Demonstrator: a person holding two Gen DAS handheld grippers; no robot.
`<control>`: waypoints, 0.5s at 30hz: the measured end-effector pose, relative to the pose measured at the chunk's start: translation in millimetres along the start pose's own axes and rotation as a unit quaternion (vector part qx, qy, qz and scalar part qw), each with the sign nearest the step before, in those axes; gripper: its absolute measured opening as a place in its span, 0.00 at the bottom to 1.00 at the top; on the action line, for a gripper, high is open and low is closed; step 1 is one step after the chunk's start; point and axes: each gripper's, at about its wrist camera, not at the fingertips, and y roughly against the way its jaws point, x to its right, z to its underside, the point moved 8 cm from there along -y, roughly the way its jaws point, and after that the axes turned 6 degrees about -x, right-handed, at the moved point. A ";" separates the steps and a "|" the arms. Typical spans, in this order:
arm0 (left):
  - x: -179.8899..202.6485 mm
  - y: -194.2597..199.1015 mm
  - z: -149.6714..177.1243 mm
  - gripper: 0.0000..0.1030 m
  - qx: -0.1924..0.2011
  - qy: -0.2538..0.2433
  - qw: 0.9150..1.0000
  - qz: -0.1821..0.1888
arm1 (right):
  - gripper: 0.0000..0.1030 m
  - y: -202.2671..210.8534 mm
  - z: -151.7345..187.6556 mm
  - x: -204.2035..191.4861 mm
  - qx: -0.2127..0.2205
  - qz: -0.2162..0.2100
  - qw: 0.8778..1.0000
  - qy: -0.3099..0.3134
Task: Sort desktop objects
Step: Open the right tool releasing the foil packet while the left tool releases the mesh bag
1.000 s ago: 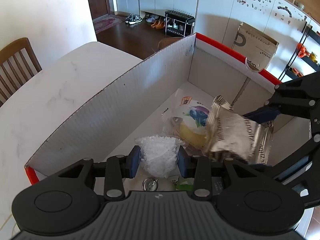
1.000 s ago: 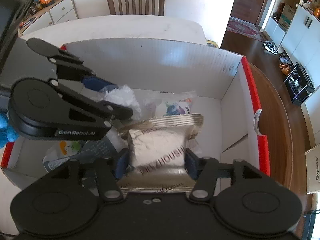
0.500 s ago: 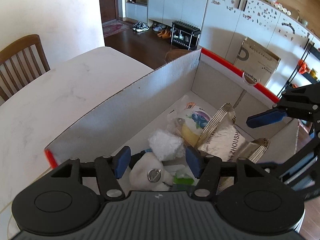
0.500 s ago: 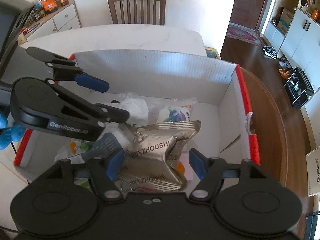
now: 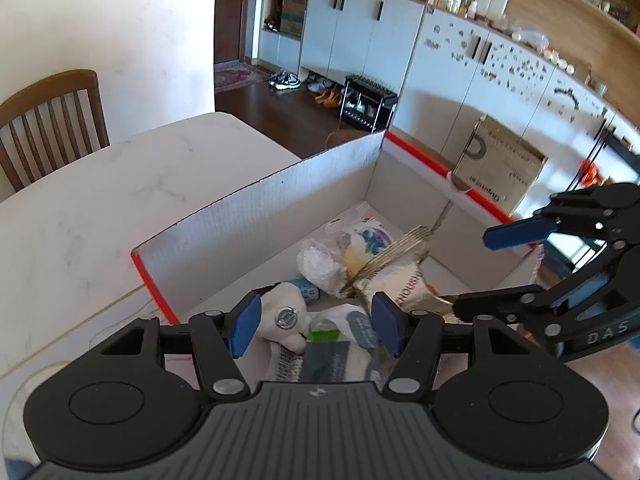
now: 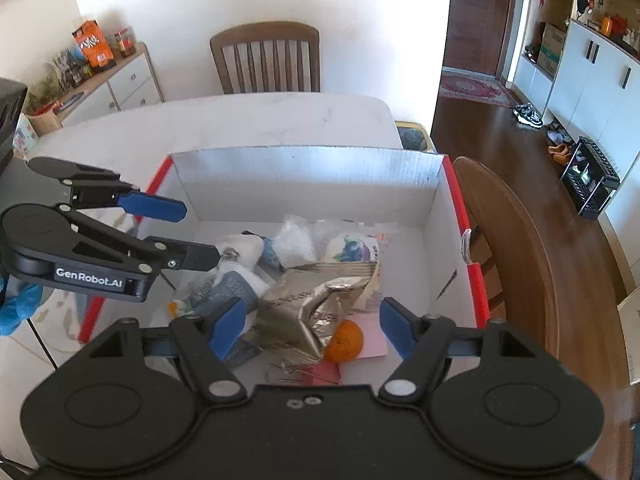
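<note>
Both drops into the cardboard box (image 6: 308, 184) look finished: left gripper (image 5: 316, 324) and right gripper (image 6: 312, 322), just spread, hold nothing, foil packet (image 6: 316, 300) at twelve o'clock; next, probably, fetch another item.

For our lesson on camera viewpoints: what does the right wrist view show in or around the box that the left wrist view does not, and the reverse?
Only the right wrist view shows the orange fruit, the pink card under it, and a sideboard with snacks. Only the left wrist view shows the cupboards and a standing carton. Both show the box, the foil pack, the white plush, a chair, and both tongs, left and right, open above the box.
</note>
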 end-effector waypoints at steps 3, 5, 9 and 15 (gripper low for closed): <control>2.2 11.6 3.5 0.64 0.009 0.003 1.000 0.005 | 0.73 6.5 1.3 -5.7 0.009 -0.001 1.000 0.000; 4.4 19.8 6.0 0.64 0.015 0.003 1.000 0.009 | 0.75 10.9 4.1 -10.2 0.016 -0.003 1.000 -0.001; 7.5 31.4 13.0 0.71 0.019 -0.001 1.000 0.006 | 0.78 20.2 7.0 -14.1 0.029 -0.007 0.999 -0.014; 12.2 46.7 23.1 0.75 0.028 -0.015 0.999 -0.001 | 0.82 32.6 15.0 -20.2 0.047 -0.008 0.998 -0.030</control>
